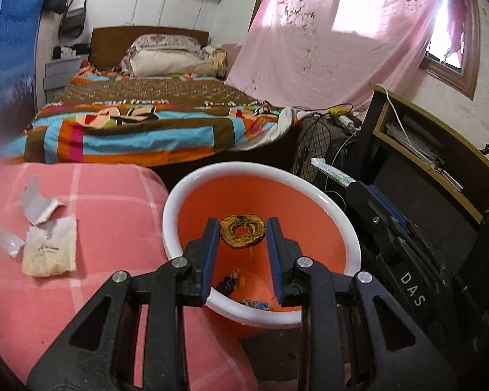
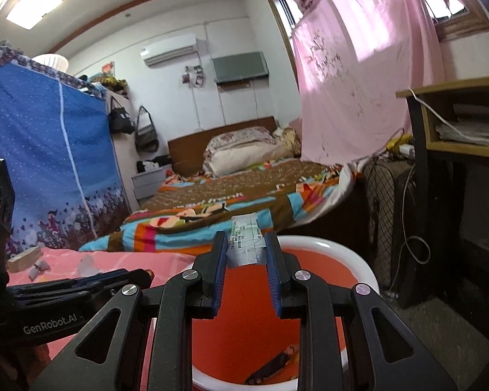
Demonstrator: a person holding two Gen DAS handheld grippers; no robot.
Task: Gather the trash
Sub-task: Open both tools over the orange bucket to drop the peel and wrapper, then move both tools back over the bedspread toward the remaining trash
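Both tools over orange bin [image 1: 309,215] (wrappers [image 1: 256,304] at bottom).

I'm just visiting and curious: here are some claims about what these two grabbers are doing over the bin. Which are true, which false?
1. The left gripper holds a dried fruit ring above the orange bin. True.
2. The right gripper is empty. False: its fingers clamp a printed packet.
3. The bin has nothing inside. False: some wrappers lie at its bottom.
4. Paper scraps lie on the pink blanket. True.
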